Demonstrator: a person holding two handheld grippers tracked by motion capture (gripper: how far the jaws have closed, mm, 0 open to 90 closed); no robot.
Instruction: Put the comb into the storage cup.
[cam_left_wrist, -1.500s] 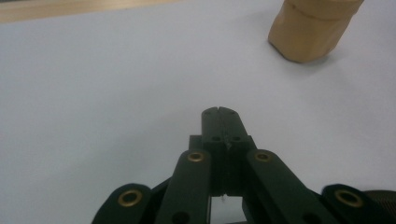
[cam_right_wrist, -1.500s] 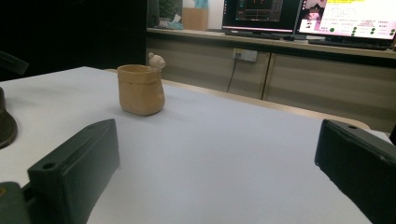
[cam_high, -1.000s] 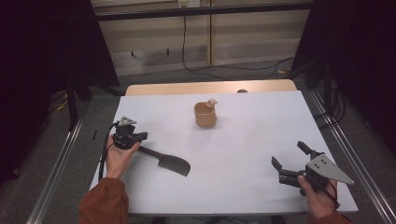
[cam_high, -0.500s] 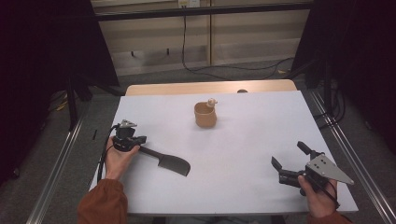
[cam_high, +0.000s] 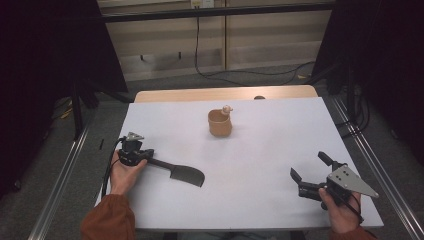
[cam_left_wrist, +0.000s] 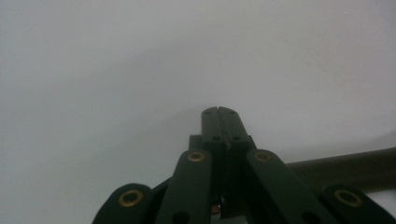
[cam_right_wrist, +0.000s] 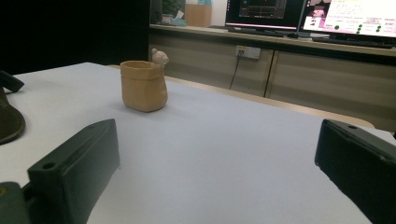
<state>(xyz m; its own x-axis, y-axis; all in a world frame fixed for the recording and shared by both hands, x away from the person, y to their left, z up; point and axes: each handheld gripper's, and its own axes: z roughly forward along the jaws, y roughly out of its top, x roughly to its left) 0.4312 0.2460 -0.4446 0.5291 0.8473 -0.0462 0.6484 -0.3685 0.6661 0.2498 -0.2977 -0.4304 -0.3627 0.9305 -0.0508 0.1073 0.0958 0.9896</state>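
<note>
- Near right edge of the counter (cam_high: 260, 150): right gripper (cam_high: 309, 165) in the right hand (cam_high: 340, 212), fingers spread wide, nothing between them, just bare counter top.
- Near left: left gripper (cam_left_wrist: 218, 112) in the left hand (cam_high: 125, 172), fingers pressed tip to tip, nothing clamped.
- Just beside those shut fingers: dark spatula (cam_high: 186, 175), flat on the counter, handle (cam_left_wrist: 341, 168) running past on the right of the left gripper view, outside the fingers and not between them.
- Spatula blade pointing toward mid-counter, well apart from the right gripper.
- Handle end under the left gripper body in the high view; cannot tell whether touching it.
- Left gripper view: handle cut off at the right border, blade out of frame, rest blurred grey counter.
- Right gripper view: a sliver of a dark rounded shape at the left border, too clipped to identify for certain.
- Farther back, mid-counter: tan cup (cam_high: 220, 123), upright, small figure (cam_high: 227, 108) on its rim, inside hidden, well apart from both grippers and the spatula.
- Beyond the counter: monitors (cam_right_wrist: 345, 18), lit, text too small to read; dark on both sides.
</note>
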